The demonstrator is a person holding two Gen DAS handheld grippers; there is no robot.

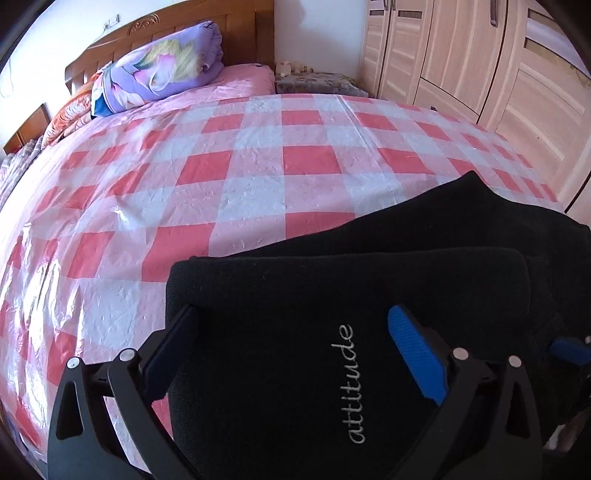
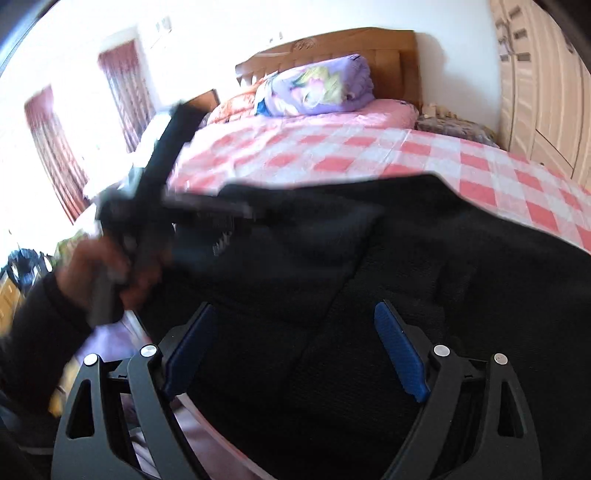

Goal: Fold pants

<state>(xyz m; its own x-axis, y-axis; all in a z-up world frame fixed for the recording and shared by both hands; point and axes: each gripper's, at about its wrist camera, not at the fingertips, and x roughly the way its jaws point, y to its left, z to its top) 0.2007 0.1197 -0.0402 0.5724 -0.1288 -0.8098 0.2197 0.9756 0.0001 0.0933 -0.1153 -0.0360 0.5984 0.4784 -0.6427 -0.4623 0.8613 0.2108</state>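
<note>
Black pants with white "attitude" lettering lie folded on the near part of the bed; they fill the lower right wrist view. My left gripper is open, its blue-padded fingers spread over the pants' near edge with the fabric between them. My right gripper is open over the black cloth. The left gripper, blurred, and the hand holding it show in the right wrist view. A blue pad of the right gripper shows at the right edge of the left wrist view.
The bed has a red-and-white checked plastic cover. A rolled purple quilt lies by the wooden headboard. A wardrobe stands to the right, a nightstand beside the bed head. Curtained windows are at left.
</note>
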